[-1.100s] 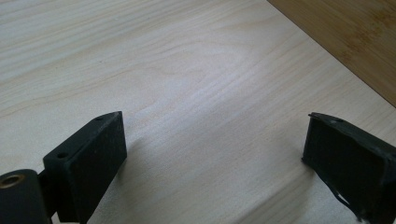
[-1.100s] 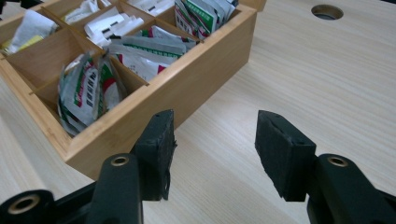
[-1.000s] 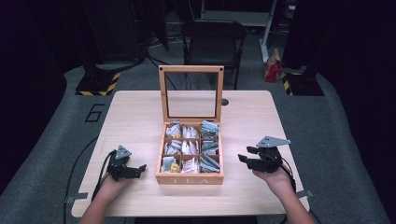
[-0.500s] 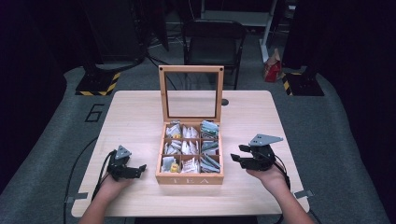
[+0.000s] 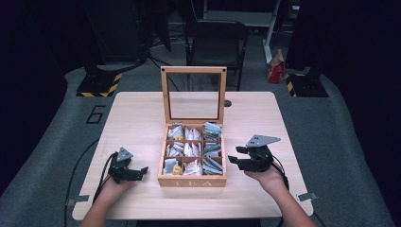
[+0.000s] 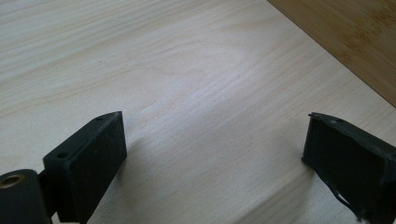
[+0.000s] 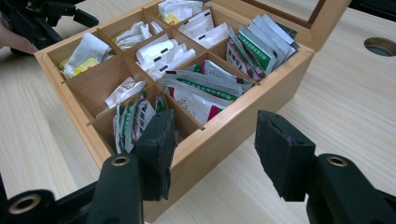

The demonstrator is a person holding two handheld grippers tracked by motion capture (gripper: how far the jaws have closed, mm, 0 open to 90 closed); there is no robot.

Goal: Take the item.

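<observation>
I see bare table [image 5: 137, 118] open on both flanks of the tea box [image 5: 191, 177], whose upright lid [image 5: 193, 94] blocks its far side, while its compartments lie open from above, packed with sachets [image 7: 205, 88].

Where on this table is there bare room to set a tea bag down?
Bare table lies left of the tea box, beyond the left gripper, and right of the box beyond the right gripper. Behind the raised lid is a narrower strip. The box compartments are crowded with packets.
</observation>
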